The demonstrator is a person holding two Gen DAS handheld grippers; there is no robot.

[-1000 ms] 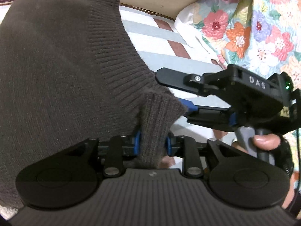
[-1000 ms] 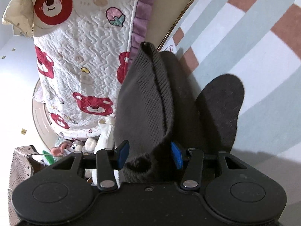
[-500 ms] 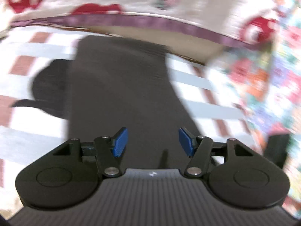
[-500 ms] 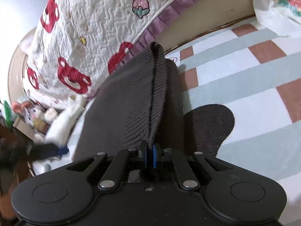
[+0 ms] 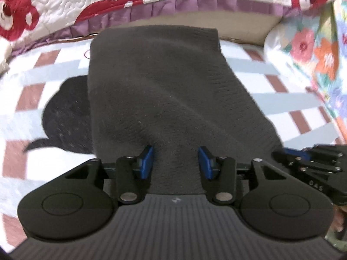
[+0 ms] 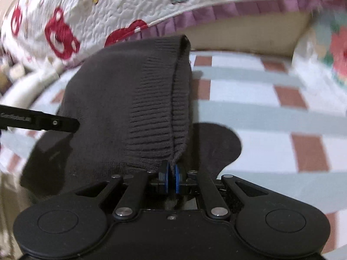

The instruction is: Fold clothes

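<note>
From the right wrist view, my right gripper (image 6: 171, 178) is pinched tight on the ribbed edge of a dark grey knitted garment (image 6: 130, 99), which rises from the blue pads toward 12 o'clock. I judge this grip is there to anchor one corner so the cloth can be lifted and folded evenly.

From the left wrist view, my left gripper (image 5: 176, 161) straddles the near edge of the same garment (image 5: 164, 91). Its jaws are closing, with knit between the blue pads, though I see a gap on the right side, so the hold does not look complete. The right gripper (image 5: 312, 164) sits at 3 o'clock, just beside the cloth's corner.

The garment lies on a striped sheet (image 5: 271, 71) of white, pale blue and brick red, reaching to 12 o'clock near a quilt with red bears (image 5: 91, 6). It looks thick, soft and matte, with a diagonal ridge across it.
</note>
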